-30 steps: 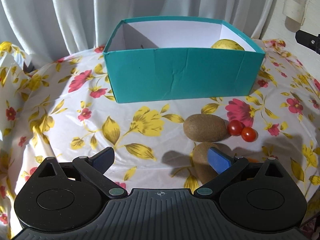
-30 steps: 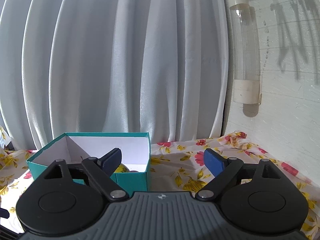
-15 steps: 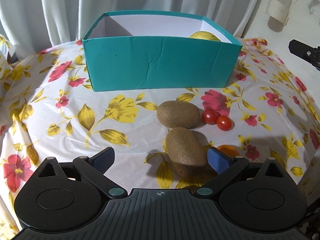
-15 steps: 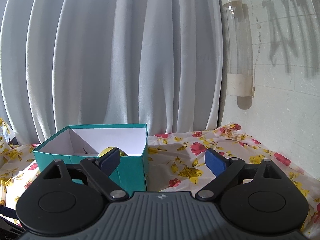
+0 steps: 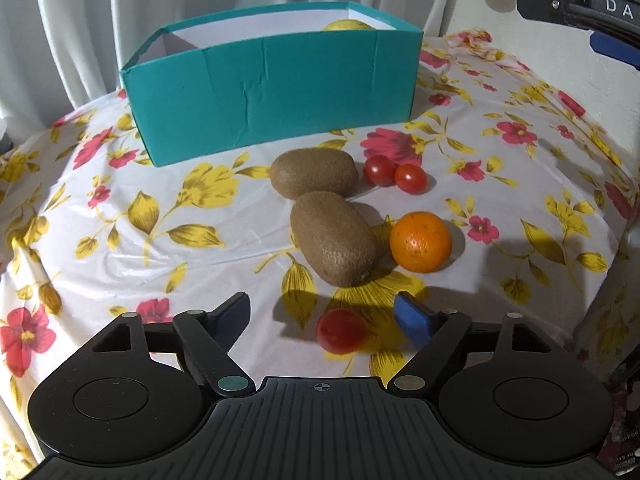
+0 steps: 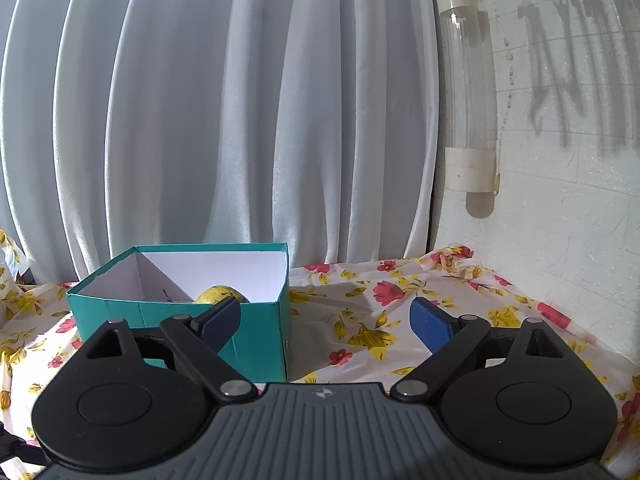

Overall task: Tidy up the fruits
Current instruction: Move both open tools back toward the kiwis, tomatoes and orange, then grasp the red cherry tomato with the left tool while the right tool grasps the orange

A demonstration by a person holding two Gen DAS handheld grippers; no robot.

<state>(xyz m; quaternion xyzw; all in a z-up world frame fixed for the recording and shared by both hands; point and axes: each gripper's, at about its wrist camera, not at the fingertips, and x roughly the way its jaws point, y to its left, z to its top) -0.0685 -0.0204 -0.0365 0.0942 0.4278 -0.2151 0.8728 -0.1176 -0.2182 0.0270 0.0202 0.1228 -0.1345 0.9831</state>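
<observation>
the left gripper (image 5: 324, 314) pointed steeply down at the cloth (image 5: 120, 248), its jaws apart with nothing pinched; they had just been closing, and a tomato (image 5: 341, 330) lay on the cloth between the blue pads (image 5: 412, 322), closer to the right pad and touching neither. seen from the left wrist, the teal box (image 5: 272, 88) stood at the back left of the table, open-topped, with a yellow fruit (image 5: 349, 25) just showing over its far right rim. in front of the box lay a kiwi (image 5: 314, 173) on its side, and a second kiwi (image 5: 334, 238) lay nearer the camera, its far end touching or nearly touching the first. right of the far kiwi sat two more tomatoes (image 5: 394, 174) side by side, touching each other. an orange (image 5: 421, 241) sat just right of the near kiwi, close beside it. at the top right corner a dark part of the right gripper (image 5: 592, 8) reached into that view above the table's far edge. in the right wrist view, the right gripper (image 6: 326, 320) was held nearly level above the table, jaws wide and empty. the box (image 6: 256, 344) stood to its left behind the left pad, the yellow fruit (image 6: 218, 294) resting inside near the front right corner. a white curtain (image 6: 200, 120) hung behind the table, and a clear tube (image 6: 470, 100) was fixed upright on the wall (image 6: 560, 220) to the right.
</observation>
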